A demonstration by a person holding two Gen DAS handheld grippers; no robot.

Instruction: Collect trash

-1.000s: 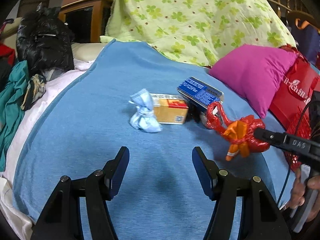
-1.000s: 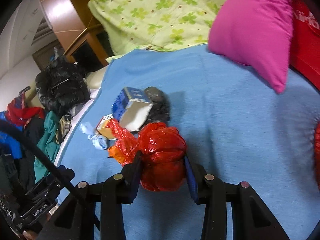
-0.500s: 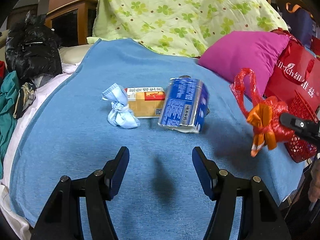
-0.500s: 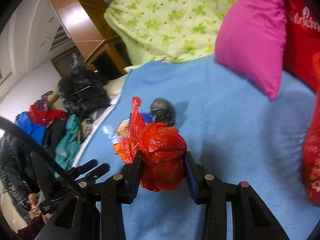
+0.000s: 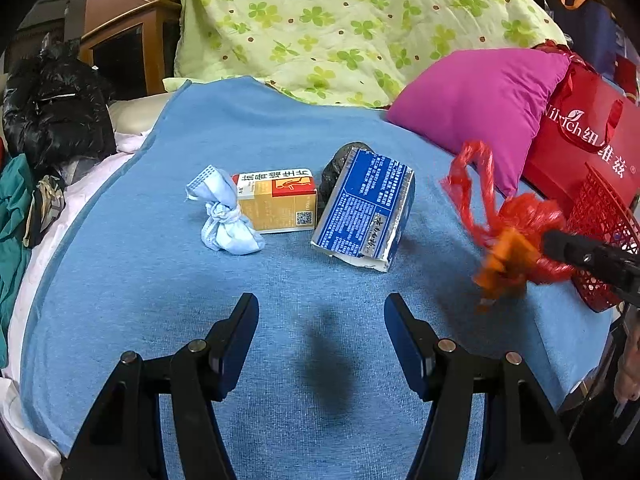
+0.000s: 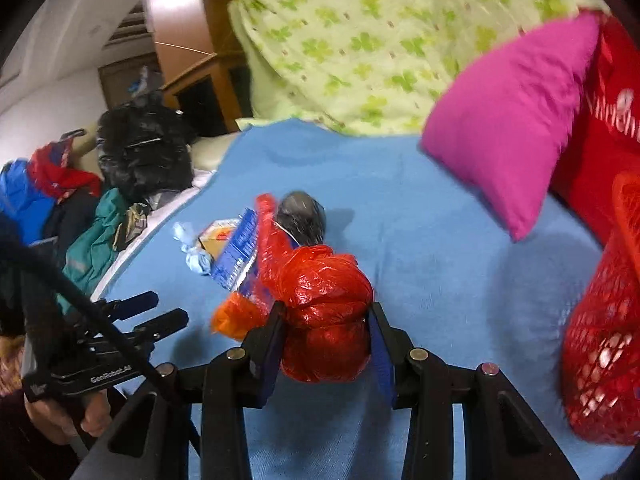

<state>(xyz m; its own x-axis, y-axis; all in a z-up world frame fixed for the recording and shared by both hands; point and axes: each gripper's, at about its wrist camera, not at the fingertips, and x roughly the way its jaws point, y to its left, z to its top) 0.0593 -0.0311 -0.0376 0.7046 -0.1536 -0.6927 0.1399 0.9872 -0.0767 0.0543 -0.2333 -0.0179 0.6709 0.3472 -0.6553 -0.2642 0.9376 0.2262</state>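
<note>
My right gripper (image 6: 326,344) is shut on a knotted red plastic bag (image 6: 324,304) and holds it above the blue blanket (image 6: 420,248), close to a red mesh basket (image 6: 604,360) at the right. The bag (image 5: 516,236) and basket (image 5: 600,224) also show in the left wrist view. My left gripper (image 5: 320,328) is open and empty above the blanket (image 5: 200,320). Ahead of it lie a knotted blue mask (image 5: 224,220), a yellow carton (image 5: 280,204), a blue box (image 5: 366,212) and a dark bag (image 5: 338,164).
A magenta pillow (image 5: 476,96), a red paper bag (image 5: 588,136) and a green clover quilt (image 5: 352,20) lie at the back and right. A black jacket (image 5: 56,112) and clothes lie at the left bed edge.
My right gripper lifted the red bag off the blanket and carried it right toward the red basket. The blue box tipped over. My left gripper pulled back a little.
</note>
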